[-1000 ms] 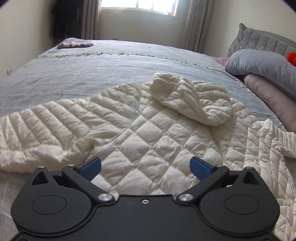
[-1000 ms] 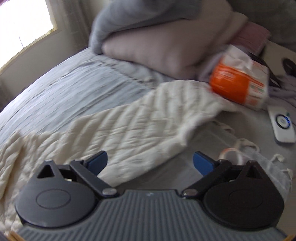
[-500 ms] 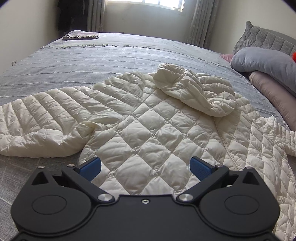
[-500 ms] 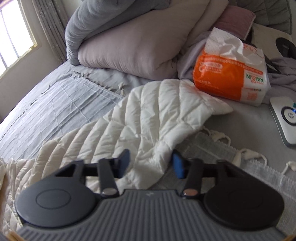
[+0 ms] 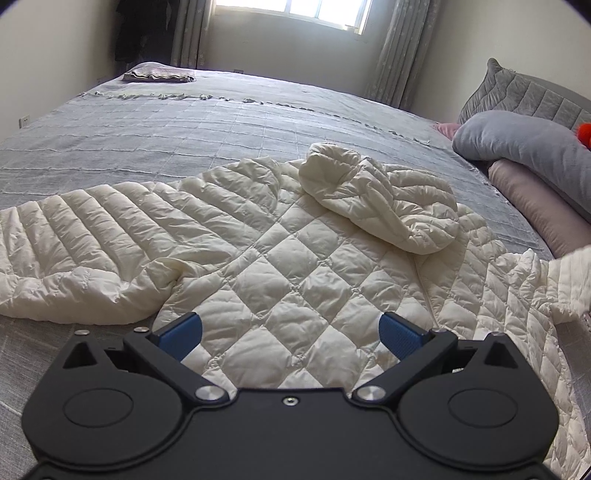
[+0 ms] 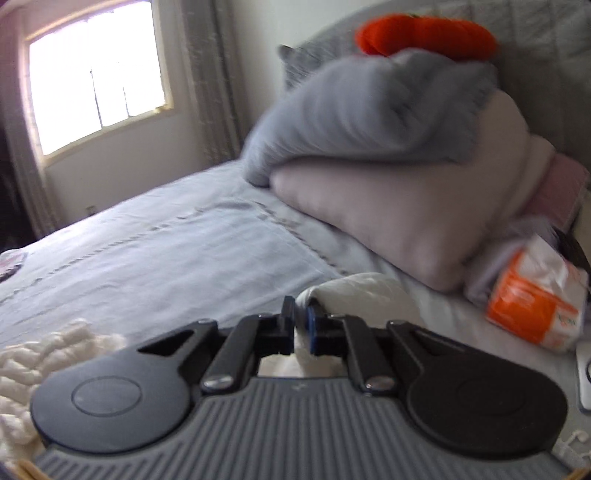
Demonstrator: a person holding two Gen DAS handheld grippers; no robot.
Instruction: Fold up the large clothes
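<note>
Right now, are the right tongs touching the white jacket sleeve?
Touching. The right wrist view shows the right tongs shut on the white jacket sleeve, with fabric pinched between the pads.

A wide bed (image 5: 229, 125) under a grey striped cover fills the room. At its far corner, near the wall, lies a small folded cloth (image 5: 159, 74). Beyond the bed a bright window (image 5: 291, 11) is flanked by pale curtains (image 5: 399, 51). At the head of the bed a grey pillow (image 6: 369, 110) rests on a pinkish pillow (image 6: 399, 206), with a quilted grey headboard cushion (image 5: 524, 96) behind them. A red-orange soft thing (image 6: 424, 33) sits on top of the grey pillow. Beside the pinkish pillow, at the bed's edge, lies an orange-and-white tissue pack (image 6: 535, 299), blurred.
</note>
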